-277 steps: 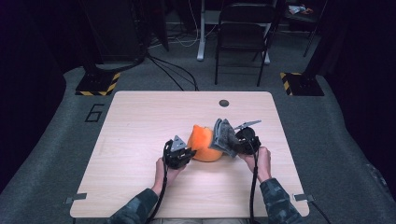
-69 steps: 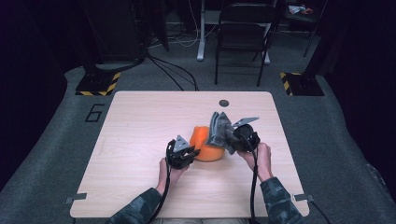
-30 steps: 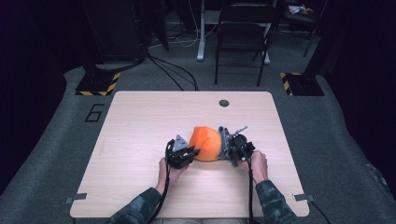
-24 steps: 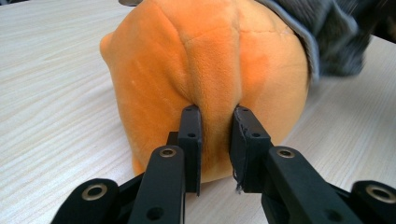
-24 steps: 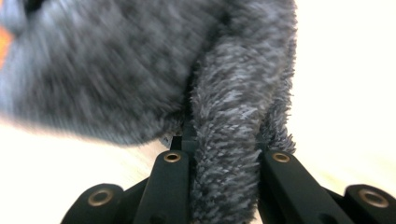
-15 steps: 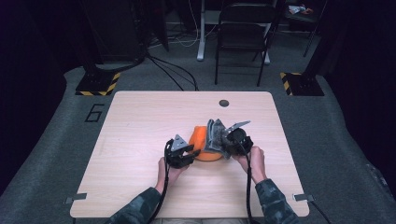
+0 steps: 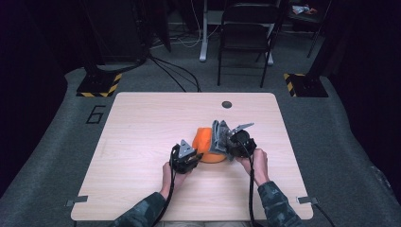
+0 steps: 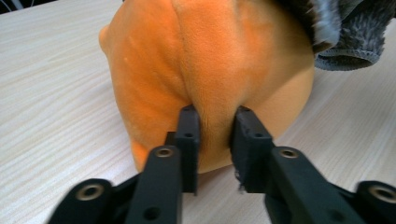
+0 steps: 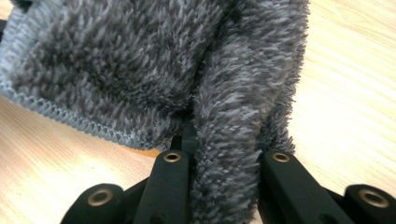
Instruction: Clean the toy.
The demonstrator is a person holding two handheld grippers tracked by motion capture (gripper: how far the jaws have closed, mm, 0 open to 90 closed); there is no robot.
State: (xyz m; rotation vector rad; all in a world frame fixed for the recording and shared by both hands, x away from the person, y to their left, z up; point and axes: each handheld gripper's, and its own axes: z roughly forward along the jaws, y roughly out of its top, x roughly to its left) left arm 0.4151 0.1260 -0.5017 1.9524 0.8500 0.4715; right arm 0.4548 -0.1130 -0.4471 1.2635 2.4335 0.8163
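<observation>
An orange plush cushion (image 7: pixel 204 142) (image 8: pixel 210 60) lies in the middle of the wooden table (image 7: pixel 142 123). My left gripper (image 7: pixel 193 153) (image 8: pixel 215 135) is at its near left side; its jaws have just been closing and now pinch a fold of the orange plush. A grey fuzzy cloth (image 7: pixel 218 135) (image 9: pixel 140 60) drapes over the cushion's right side, and its edge hangs at the top right of the left gripper view (image 8: pixel 345 28). My right gripper (image 7: pixel 223 143) (image 9: pixel 224 135) is shut on a thick fold of that cloth, held a little above the table.
A small dark round hole (image 7: pixel 227 104) sits near the table's far edge. Beyond the table stand a folding chair (image 7: pixel 246 33) and floor cables (image 7: pixel 175 71). Yellow-black striped blocks (image 7: pixel 99 85) lie on the floor at both far corners.
My right gripper has risen a little with the grey cloth, lifting it higher against the cushion. The left hand has stayed where it was.
</observation>
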